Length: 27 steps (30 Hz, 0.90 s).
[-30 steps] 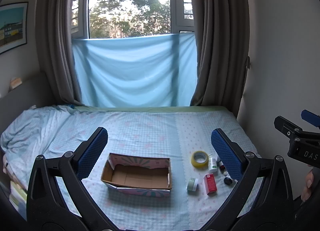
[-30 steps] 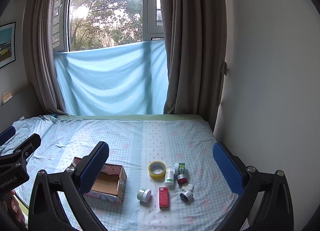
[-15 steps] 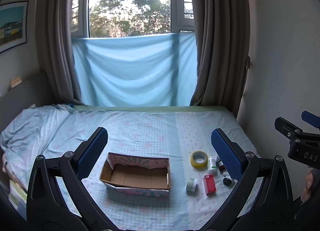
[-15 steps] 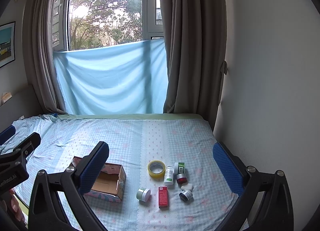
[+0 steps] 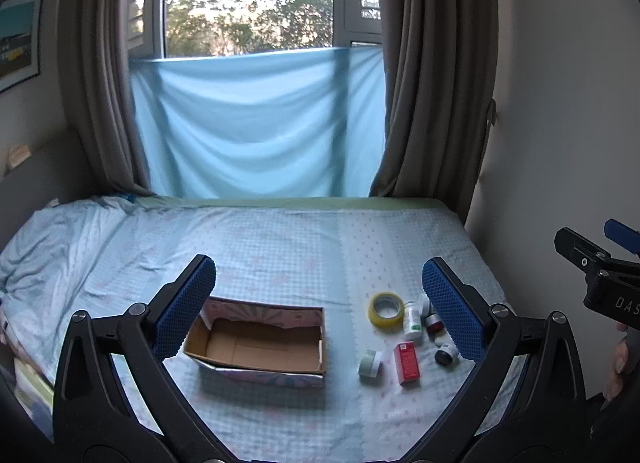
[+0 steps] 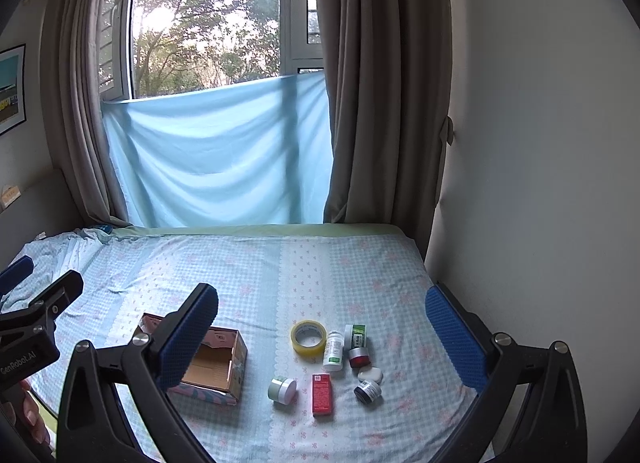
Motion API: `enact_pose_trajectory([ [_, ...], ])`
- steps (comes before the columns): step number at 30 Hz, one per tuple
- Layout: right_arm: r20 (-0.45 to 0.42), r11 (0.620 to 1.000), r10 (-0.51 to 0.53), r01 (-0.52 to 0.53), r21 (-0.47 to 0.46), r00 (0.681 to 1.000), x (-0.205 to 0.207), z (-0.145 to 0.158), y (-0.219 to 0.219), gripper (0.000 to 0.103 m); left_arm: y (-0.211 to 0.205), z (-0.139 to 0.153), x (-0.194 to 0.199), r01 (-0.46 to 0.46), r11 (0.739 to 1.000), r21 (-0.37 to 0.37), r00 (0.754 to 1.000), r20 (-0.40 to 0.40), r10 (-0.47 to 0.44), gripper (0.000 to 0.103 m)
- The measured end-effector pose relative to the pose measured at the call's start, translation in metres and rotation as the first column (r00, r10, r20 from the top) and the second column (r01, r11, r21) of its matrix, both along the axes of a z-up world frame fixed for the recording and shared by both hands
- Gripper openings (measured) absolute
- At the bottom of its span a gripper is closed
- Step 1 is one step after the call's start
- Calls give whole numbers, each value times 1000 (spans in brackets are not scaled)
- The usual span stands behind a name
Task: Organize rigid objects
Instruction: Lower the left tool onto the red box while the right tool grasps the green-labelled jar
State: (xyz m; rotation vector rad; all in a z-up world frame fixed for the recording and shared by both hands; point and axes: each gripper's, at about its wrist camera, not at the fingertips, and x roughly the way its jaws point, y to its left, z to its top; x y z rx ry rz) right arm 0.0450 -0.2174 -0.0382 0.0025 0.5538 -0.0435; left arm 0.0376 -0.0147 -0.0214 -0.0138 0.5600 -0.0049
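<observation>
**A:** What's laid out, and where?

**B:** A bed (image 6: 248,279) with a pale blue checked sheet. An open cardboard box (image 5: 260,343) sits on it, empty as far as its inside shows. To its right, apart from it, lies a cluster of small items: a roll of yellow tape (image 6: 308,337), a white bottle (image 6: 333,351) with a green label, a second green-and-white container (image 6: 355,335) just behind it, a red-topped jar (image 6: 359,357), a small white case (image 6: 370,374), a dark jar (image 6: 367,391), a red carton (image 6: 322,394) lying flat, and a pale green jar (image 6: 282,389) on its side.

**A:** And the grippers?

**B:** Both are held above the bed, touching nothing. The left gripper (image 5: 318,303) has its blue-padded fingers spread wide, framing the box. The right gripper (image 6: 322,327) is likewise spread wide, empty, framing the cluster.

**A:** Anything hard to make out?

**B:** In the left view, the right finger pad covers part of the jars. In the right view, the left finger pad hides the box's near corner. Label print is too small to read. Fingertips (image 5: 618,363) show at the frame edge, mostly cut off.
</observation>
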Motion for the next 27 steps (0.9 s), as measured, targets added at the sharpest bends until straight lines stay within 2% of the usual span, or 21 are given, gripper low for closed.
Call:
enact_pose_trajectory([
  [5, -40, 1000, -24, 23, -16, 999, 23, -13, -30, 103, -34, -40, 34, 16, 999, -30, 994, -112, -19, 102],
  [8, -87, 1000, -22, 21, -10, 996, 45, -31, -56, 103, -56, -73, 54, 22, 998, -63, 979, -201, -34, 102],
  [11, -144, 1000, -18, 18, -1, 989, 69, -54, -79, 103, -80, -110, 71, 20, 998, -66, 958, -283, -38, 102],
  [16, -231, 999, -31, 34, 11, 972, 116, -101, -113, 103, -112, -180, 94, 18, 995, -94, 910, -411, -56, 102],
  [21, -325, 997, -53, 68, 38, 944, 159, -148, -139, 103, -149, -250, 116, 72, 995, -75, 865, -492, -100, 102],
  [24, -383, 996, -57, 81, 47, 922, 186, -180, -149, 103, -171, -293, 132, 110, 992, -67, 826, -548, -129, 102],
  [27, -447, 996, -45, 77, 53, 893, 213, -211, -151, 103, -184, -334, 148, 108, 990, -87, 784, -605, -139, 102],
])
